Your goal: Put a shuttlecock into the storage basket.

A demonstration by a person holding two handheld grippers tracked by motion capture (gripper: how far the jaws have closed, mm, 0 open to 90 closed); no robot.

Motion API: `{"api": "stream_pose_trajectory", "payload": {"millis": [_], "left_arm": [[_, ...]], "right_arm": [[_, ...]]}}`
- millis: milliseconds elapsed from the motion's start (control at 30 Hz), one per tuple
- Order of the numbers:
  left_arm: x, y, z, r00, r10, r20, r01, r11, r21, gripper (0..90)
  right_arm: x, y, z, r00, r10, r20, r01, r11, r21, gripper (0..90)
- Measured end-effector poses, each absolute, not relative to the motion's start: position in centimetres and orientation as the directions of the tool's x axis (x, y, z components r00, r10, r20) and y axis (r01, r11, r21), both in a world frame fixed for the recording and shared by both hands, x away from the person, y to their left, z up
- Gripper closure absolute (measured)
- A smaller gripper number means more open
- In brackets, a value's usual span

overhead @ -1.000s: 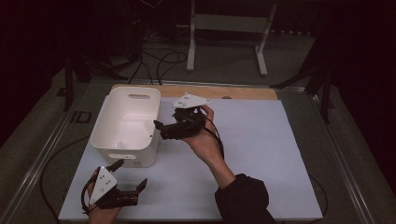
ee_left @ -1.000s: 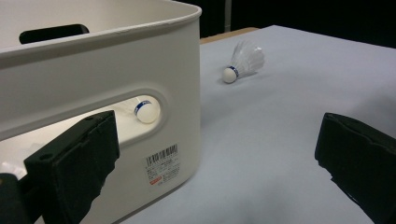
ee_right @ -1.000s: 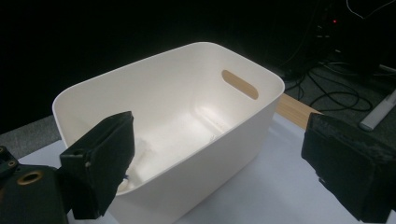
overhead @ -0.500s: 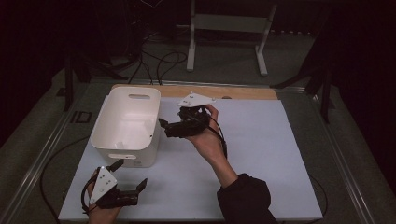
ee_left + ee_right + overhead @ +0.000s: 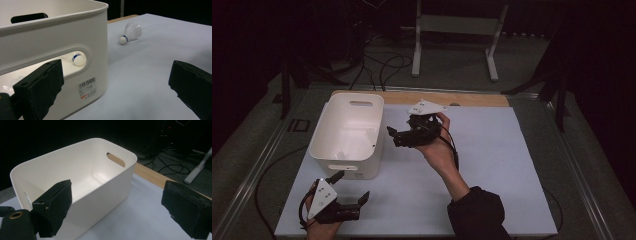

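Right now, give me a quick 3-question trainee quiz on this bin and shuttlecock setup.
1. True or false: the right gripper holds a shuttlecock in its fingers.
2. Pick one: the loose shuttlecock lies A) on its side on the table, apart from the white bin; B) upright on the bin's rim; C) inside the bin.
3. Fill in: the cork-tipped thing seen through the bin's handle slot is a second ____.

Key: 1 false; 2 A; 3 shuttlecock.
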State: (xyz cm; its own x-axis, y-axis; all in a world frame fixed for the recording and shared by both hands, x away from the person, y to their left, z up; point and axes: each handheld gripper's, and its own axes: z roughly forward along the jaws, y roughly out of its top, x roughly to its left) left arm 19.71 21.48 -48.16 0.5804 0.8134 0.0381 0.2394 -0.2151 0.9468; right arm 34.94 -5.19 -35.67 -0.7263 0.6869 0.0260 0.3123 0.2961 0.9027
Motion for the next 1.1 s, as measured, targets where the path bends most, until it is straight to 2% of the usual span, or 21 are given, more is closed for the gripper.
{"api": "stream_pose_trajectory", "payload": {"millis": [1100], "left_arm": [[19.7, 21.5, -48.1, 0.582, 0.812, 0.038, 0.24, -0.216, 0.946, 0.4]], "right_arm": [[36.3, -7.9, -37.5, -0.673, 0.74, 0.012, 0.368, 0.321, 0.872, 8.7]]}}
